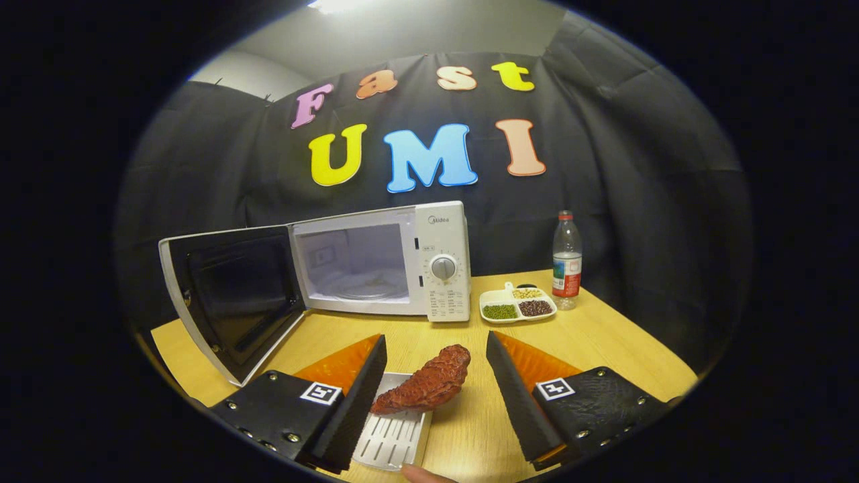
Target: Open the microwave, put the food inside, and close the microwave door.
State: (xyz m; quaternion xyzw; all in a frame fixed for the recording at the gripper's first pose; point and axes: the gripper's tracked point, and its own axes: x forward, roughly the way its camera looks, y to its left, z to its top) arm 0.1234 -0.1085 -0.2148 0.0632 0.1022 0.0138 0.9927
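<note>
Door (231,295) of the microwave (382,265): swung fully open to the left, dark inner face toward the camera, lower corner reaching down close to the left finger (366,392). Cavity lit and open; a glass turntable (366,287) sits on its floor. Control panel with one round dial (443,267) is on the microwave's right side. The oven stands at the back of the wooden table (604,349).

Gripper (436,349): fingers spread wide apart, holding nothing. Neither finger touches the food (426,386).

Food: a reddish-brown, rough-surfaced piece lying between the fingers, nearer the left one, tilted with its far end raised and pointing toward the microwave. Its near end rests on a white slotted tray (392,436), which lies flat on the table just beside the left finger. A fingertip (423,475) shows at the tray's near edge; whether it touches the tray I cannot tell.

Right finger (513,389): over bare table, apart from the food.

Beyond the right finger, just right of the microwave: a white divided dish (517,305) with green, dark and pale beans in separate compartments. Just beside it on the right stands an upright clear bottle (567,261) with a red cap.
</note>
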